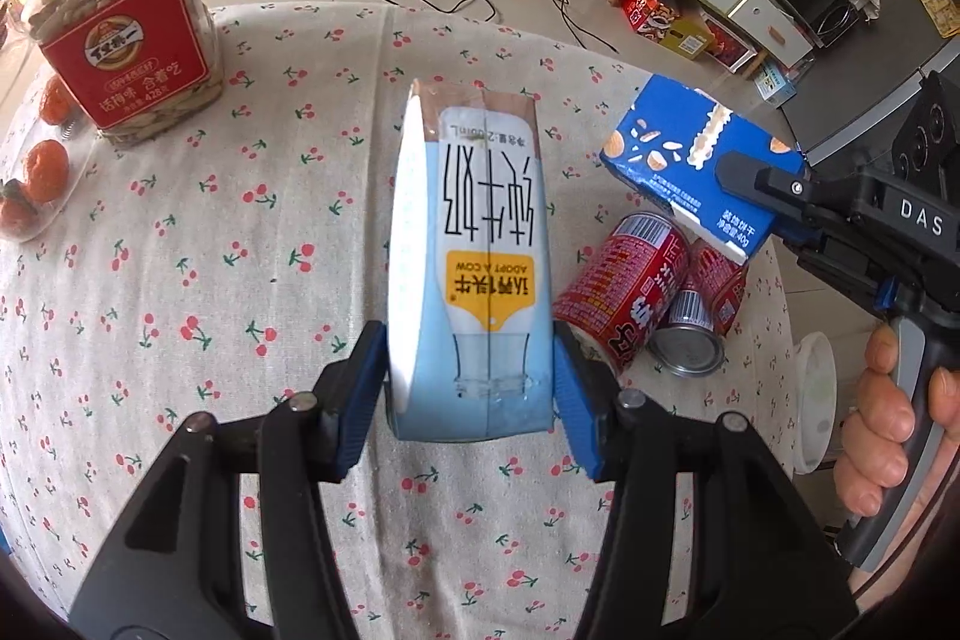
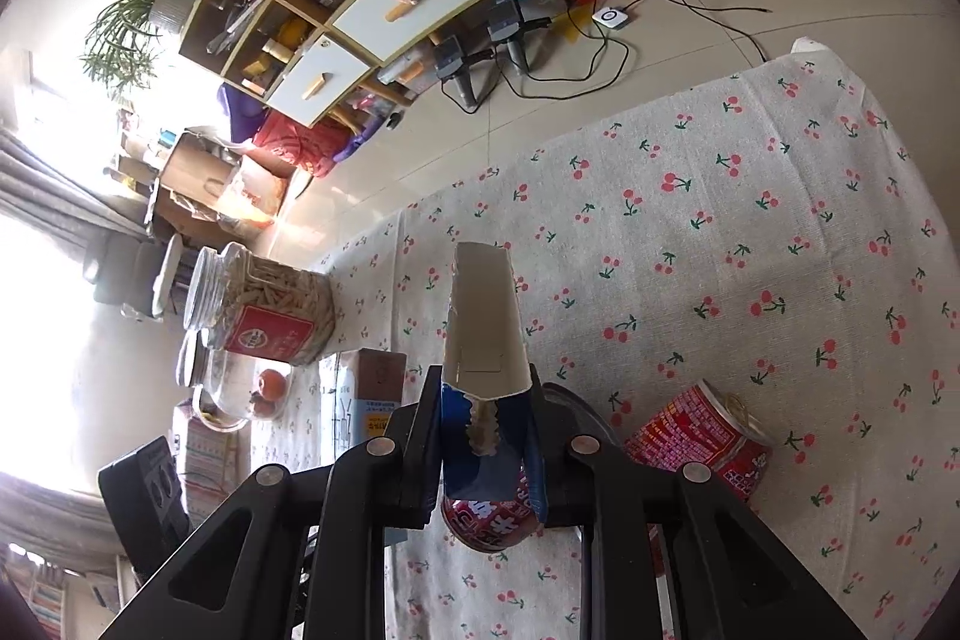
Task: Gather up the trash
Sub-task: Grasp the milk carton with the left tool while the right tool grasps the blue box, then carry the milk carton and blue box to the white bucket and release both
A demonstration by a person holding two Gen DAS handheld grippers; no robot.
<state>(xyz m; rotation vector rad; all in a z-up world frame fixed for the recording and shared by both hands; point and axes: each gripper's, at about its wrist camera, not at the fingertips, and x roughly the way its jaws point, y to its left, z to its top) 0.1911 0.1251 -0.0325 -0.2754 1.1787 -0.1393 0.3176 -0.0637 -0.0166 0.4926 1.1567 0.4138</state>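
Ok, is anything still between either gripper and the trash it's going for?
No. The left gripper is already shut on the milk carton, and the right gripper is shut on the blue snack box. Two red cans lie on the tablecloth under the box, untouched.

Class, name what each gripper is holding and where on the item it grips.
Left gripper clamps the milk carton across its near end; right gripper clamps the blue box at one end.

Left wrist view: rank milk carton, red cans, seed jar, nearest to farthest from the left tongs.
1. Milk carton, clamped between the left tongs.
2. Red cans, lying just right of the tongs.
3. Seed jar, far upper left, standing on the cloth.
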